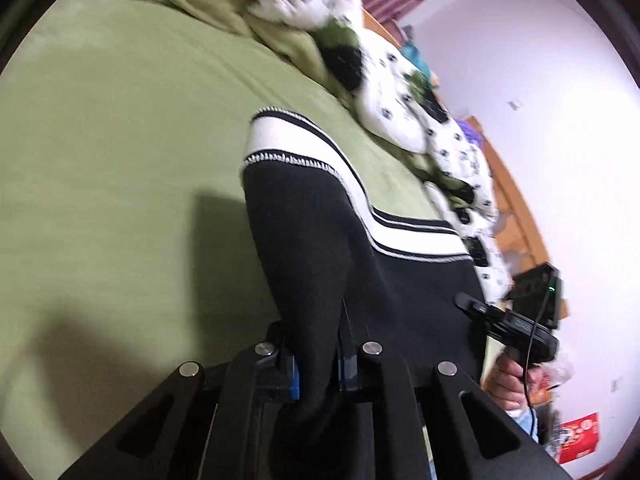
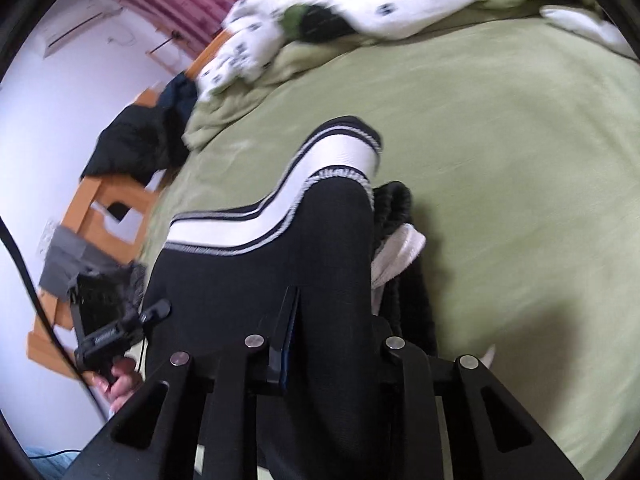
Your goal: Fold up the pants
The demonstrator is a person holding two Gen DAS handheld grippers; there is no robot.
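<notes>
Holding: pants pinched in both tools at once, I read this as the lift-and-carry part of a fold.
Left gripper: jaws nearly together, black fabric bunched between the blue pads and running up out of them. So it's clamped on the pants.
Why left holds there: looks like one corner of the near edge, so the cloth hangs as a flat sheet, not a rope.
Pants position: draped from the grippers forward onto the green bedsheet, far end with the white-and-black striped band resting on the bed.
Stripe: runs diagonally across the cloth in both views, so the sheet is pulled taut between my two grips.
Right gripper: narrow gap, thick black fold passing between the fingers; I judge it gripped on the pants, though the right finger is hidden behind cloth.
Extra layer: ribbed black and white fabric peeks out just beside the right grip, probably an under layer of the same garment, can't confirm.
Person: hand on the right tool's handle, seen at far right of the left view.
Background: spotted white quilt heaped at the bed's far side, well apart from the pants.
Blur: both views smeared, edges approximate.
Next: I'd carry the held edge toward the striped end and lay it down.
</notes>
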